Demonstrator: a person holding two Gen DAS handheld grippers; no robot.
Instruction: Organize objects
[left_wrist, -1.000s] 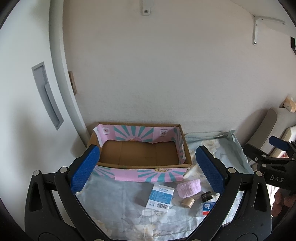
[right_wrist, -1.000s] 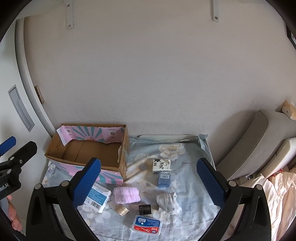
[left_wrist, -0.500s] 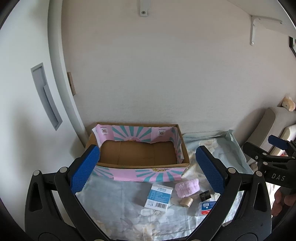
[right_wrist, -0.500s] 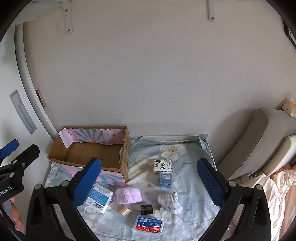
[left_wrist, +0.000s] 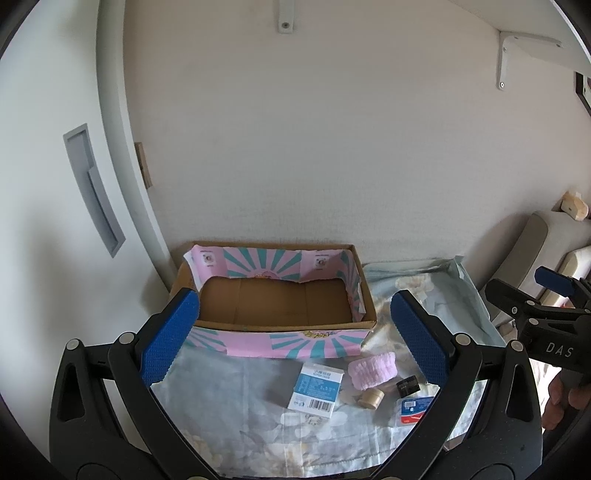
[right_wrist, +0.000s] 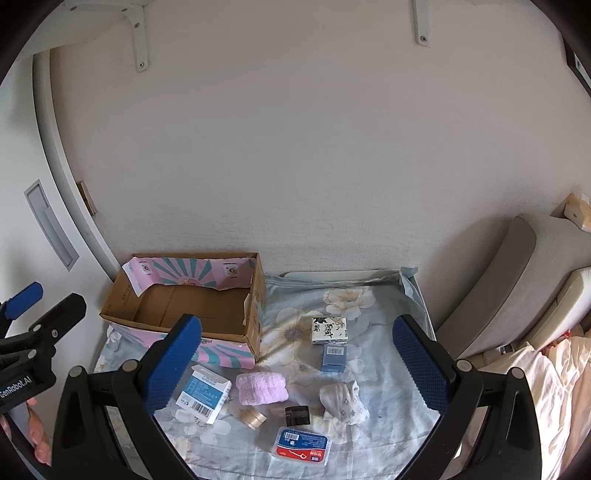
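Nothing packed: box (right_wrist: 192, 310) empty, all items (right_wrist: 262, 387) on cloth beside it. Left gripper (left_wrist: 295, 339), right gripper (right_wrist: 297, 363) wide open, holding nothing.

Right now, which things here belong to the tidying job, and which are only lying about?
For the job: cardboard box, white-blue carton, pink cloth, gold jar, black jar, red-blue case, blue packet, patterned packet, white cloth.

Lying about: grey cushion, wall brackets, floral sheet.
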